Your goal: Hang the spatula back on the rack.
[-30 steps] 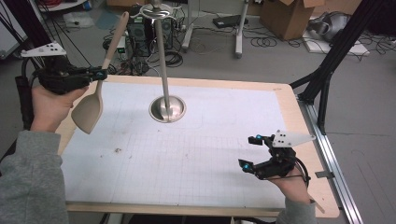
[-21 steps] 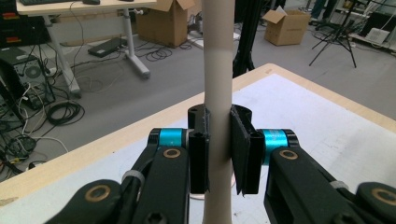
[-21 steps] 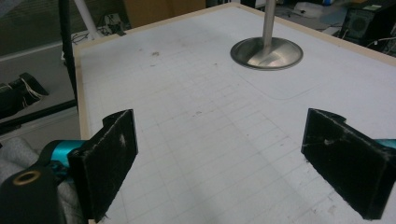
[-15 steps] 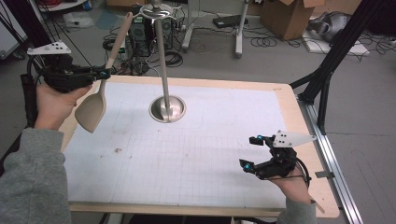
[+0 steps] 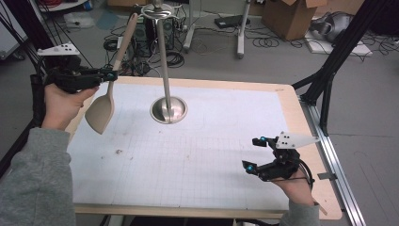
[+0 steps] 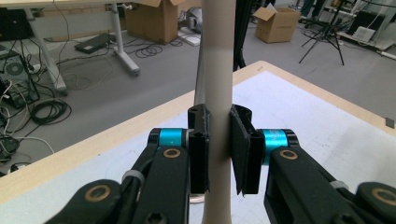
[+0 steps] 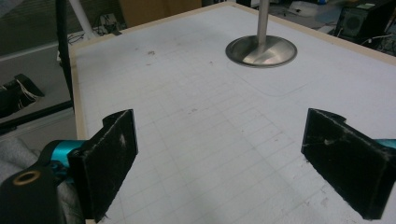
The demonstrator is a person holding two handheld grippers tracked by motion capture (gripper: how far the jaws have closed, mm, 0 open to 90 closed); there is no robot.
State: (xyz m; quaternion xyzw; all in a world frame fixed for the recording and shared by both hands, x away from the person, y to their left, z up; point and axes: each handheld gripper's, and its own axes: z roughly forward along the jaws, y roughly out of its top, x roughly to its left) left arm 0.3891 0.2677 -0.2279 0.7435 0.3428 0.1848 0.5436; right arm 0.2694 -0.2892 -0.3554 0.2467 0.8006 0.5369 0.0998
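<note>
My left gripper (image 5: 111, 75) is raised over the table's far left corner, shut on the handle of a beige wooden spoon (image 5: 100, 113). The spoon hangs bowl down, and its handle slants up to the right, towards the top of a metal stand (image 5: 168, 109). That stand has a round base on the white mat and a tall pole. In the left gripper view the spoon handle (image 6: 218, 70) runs upright between the pads of my left gripper (image 6: 219, 154). My right gripper (image 5: 251, 153) rests low near the front right of the mat, open and holding nothing. In the right gripper view, my right gripper (image 7: 224, 158) faces the stand base (image 7: 261, 50).
A white gridded mat (image 5: 211, 141) covers a wooden board (image 5: 287, 94). A black tripod leg (image 5: 329, 75) stands off the right edge, beside a metal rail (image 5: 339, 179). Cables, boxes and table legs lie on the floor beyond the far edge.
The left hand has carried the spoon slightly to the right, nearer the stand's pole. The right gripper has stayed where it was, jaws still apart.
</note>
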